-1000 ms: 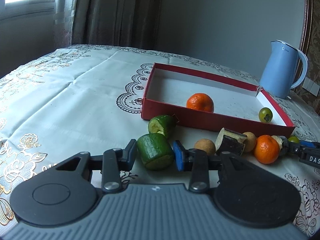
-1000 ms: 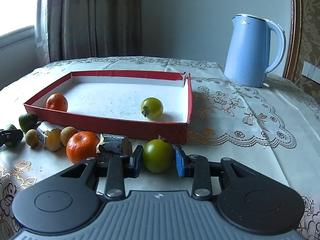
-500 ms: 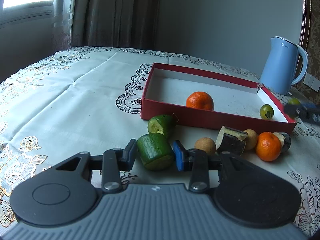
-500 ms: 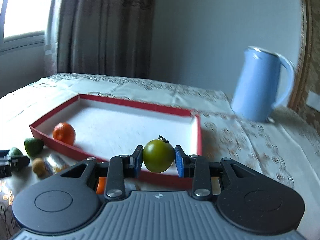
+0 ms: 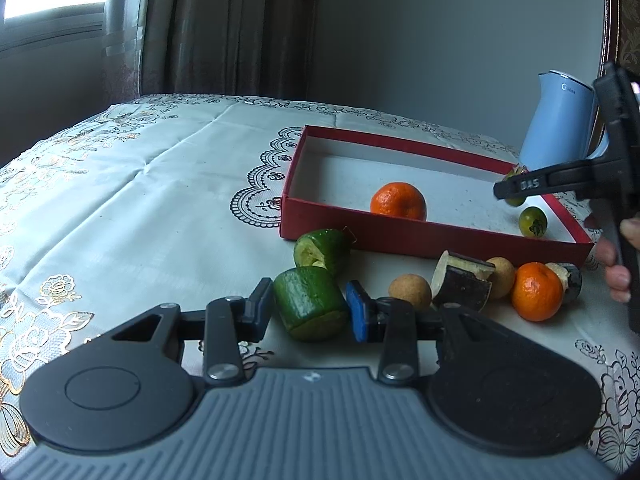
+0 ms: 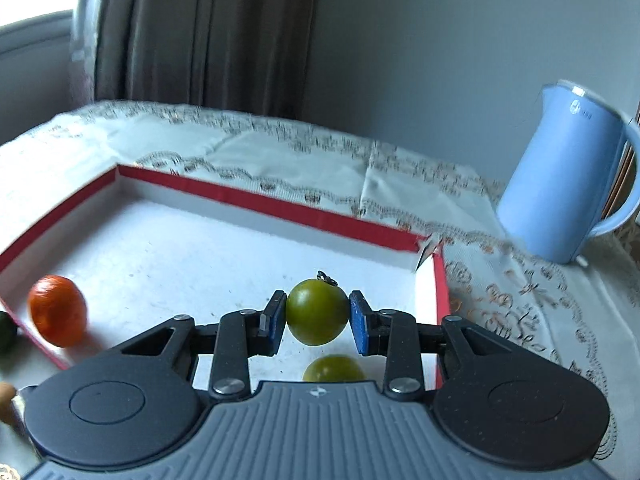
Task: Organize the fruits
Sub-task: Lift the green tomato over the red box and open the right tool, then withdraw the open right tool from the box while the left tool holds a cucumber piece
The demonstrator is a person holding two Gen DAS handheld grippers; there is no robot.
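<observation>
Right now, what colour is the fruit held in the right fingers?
Dull olive green, the tomato has a dark stem on top; it shows best in the right wrist view.

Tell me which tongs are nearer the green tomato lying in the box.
Right. The right tongs hang just above that tomato, gripping another one; the left tongs sit outside the box, around a cucumber chunk.

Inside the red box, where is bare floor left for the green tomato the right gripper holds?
The box floor is bare through the middle and far side, between the orange near the left wall and a second tomato lying below the held tomato. Outside, the box's near wall is crowded with loose produce.
</observation>
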